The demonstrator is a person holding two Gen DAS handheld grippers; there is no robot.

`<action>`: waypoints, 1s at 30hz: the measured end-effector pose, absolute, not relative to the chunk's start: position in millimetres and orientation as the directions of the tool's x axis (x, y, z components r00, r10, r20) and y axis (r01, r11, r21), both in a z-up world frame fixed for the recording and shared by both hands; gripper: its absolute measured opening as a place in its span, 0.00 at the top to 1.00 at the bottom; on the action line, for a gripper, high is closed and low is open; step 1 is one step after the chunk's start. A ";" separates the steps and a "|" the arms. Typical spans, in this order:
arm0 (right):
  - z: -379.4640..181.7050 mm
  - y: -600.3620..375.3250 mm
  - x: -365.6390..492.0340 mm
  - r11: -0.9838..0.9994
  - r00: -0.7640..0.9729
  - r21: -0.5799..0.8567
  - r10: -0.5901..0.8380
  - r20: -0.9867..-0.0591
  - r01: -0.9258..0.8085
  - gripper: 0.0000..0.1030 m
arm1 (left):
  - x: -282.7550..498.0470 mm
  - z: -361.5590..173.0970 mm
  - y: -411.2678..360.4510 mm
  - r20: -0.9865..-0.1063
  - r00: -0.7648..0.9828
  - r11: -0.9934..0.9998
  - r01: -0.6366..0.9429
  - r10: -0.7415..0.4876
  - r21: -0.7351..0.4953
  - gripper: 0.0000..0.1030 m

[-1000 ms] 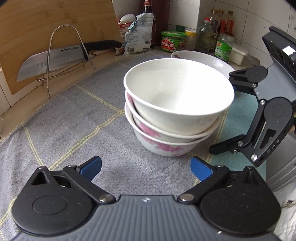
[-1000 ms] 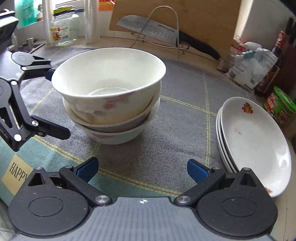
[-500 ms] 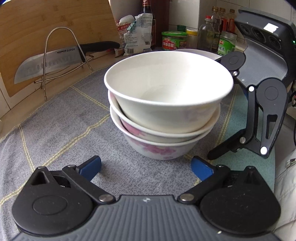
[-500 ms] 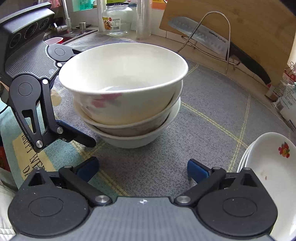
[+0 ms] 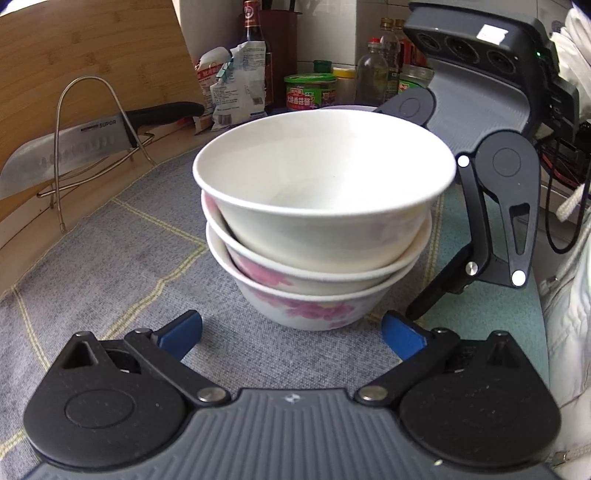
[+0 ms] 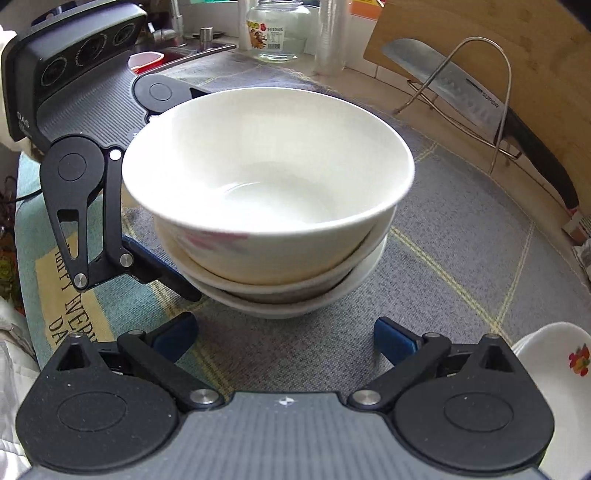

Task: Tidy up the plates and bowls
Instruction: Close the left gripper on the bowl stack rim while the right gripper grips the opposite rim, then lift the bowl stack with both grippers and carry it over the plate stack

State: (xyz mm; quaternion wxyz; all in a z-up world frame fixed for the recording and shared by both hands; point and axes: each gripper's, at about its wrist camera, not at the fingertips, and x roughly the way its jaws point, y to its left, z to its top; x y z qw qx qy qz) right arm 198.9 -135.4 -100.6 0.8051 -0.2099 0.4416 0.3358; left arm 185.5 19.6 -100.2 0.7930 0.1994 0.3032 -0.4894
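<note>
Three white bowls with pink flowers stand nested in a stack (image 5: 321, 221) on a grey checked cloth (image 5: 110, 266). My left gripper (image 5: 291, 336) is open wide, its blue fingertips (image 5: 181, 334) just short of the bottom bowl, with nothing between them. From the opposite side my right gripper (image 6: 284, 336) faces the same stack (image 6: 269, 192), also open and empty. Each gripper shows in the other's view beside the bowls, with one finger on the near side and the other hidden behind the stack. A stack of white plates (image 6: 554, 373) lies at the lower right in the right wrist view.
A cleaver (image 5: 70, 151) rests on a wire rack (image 5: 92, 122) against a wooden board (image 5: 92, 48) at the back. Bags, bottles and a green-lidded jar (image 5: 310, 92) line the wall. A glass jar (image 6: 277, 29) stands near the sink. White clothing (image 5: 569, 302) is at the right.
Both grippers have drawn nearer to the bowl stack, which now fills more of each view. The right gripper has rolled upright, and the plates have slid to the edge of its view.
</note>
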 end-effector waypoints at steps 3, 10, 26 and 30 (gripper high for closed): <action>-99.0 -129.7 203.6 0.649 0.375 -0.067 0.349 -0.859 -0.758 0.00 | 187.9 -100.7 18.9 -0.676 0.319 0.415 0.910 -0.664 0.021 0.00; -91.6 -126.6 210.5 0.552 0.352 -0.099 0.374 -0.858 -0.828 0.03 | 194.7 -98.2 15.7 -0.699 0.266 0.336 0.941 -0.664 0.038 0.00; -85.4 -123.7 216.2 0.523 0.318 -0.065 0.413 -0.853 -0.850 0.13 | 198.2 -84.8 16.3 -0.714 0.157 0.210 0.978 -0.683 0.014 0.18; -84.1 -125.0 217.4 0.518 0.305 -0.051 0.418 -0.856 -0.854 0.13 | 205.8 -81.6 15.8 -0.723 0.114 0.176 0.984 -0.682 -0.011 0.18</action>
